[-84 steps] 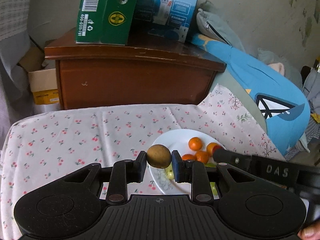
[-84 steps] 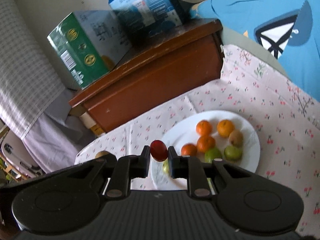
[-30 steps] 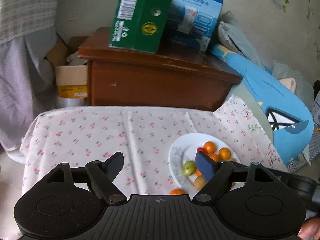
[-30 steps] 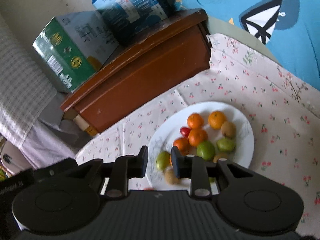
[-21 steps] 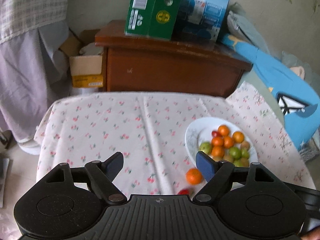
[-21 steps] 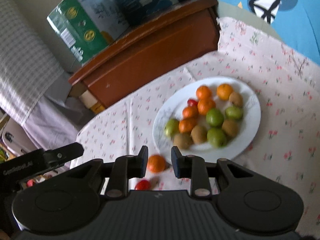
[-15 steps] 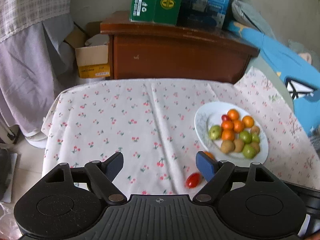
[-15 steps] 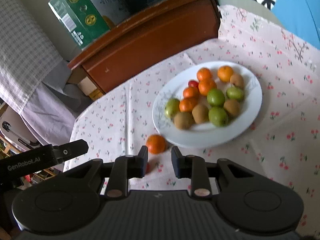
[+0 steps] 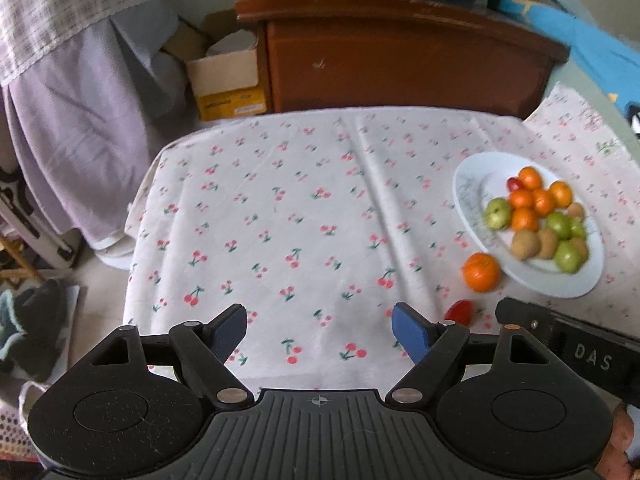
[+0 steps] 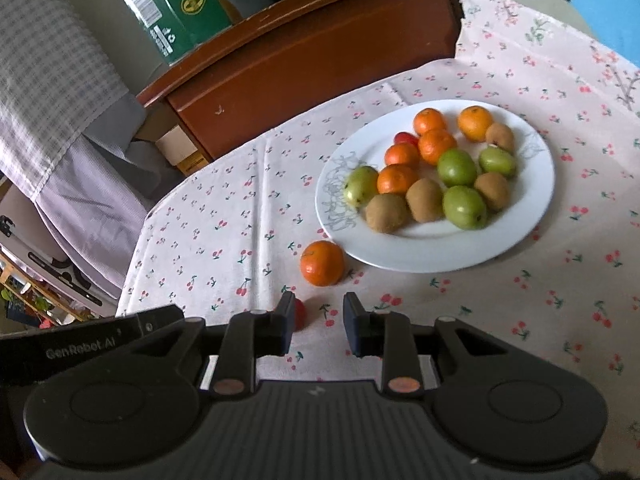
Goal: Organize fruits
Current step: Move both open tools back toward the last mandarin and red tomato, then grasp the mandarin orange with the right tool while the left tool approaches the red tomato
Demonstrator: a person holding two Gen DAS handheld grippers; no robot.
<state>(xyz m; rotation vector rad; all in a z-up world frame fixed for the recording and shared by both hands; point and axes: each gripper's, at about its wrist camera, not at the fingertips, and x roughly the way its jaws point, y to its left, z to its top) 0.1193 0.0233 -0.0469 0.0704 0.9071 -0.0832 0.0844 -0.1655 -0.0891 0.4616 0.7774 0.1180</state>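
Note:
A white plate (image 9: 464, 200) (image 10: 420, 260) on the cherry-print cloth holds several tangerines, green fruits, kiwis and one small red tomato. A loose tangerine (image 9: 481, 272) (image 10: 322, 263) lies on the cloth just off the plate's near-left rim. A small red tomato (image 9: 460, 312) (image 10: 299, 314) lies nearer still, half hidden behind my right gripper's left finger. My left gripper (image 9: 318, 320) stands wide open over bare cloth, left of both loose fruits. My right gripper (image 10: 319, 308) has its jaws only a little apart, empty, just short of the tangerine.
A brown wooden cabinet (image 9: 400, 60) with a green box (image 10: 172, 12) on top stands behind the table. A cardboard box (image 9: 224, 76) and a draped purple cloth (image 9: 80, 120) lie to the left. The table's left edge (image 9: 136, 240) drops to a cluttered floor.
The kiwi and the red tomato that were held earlier now lie on the plate. Both views have pulled back and tilted down, which brought the loose tangerine and tomato into sight.

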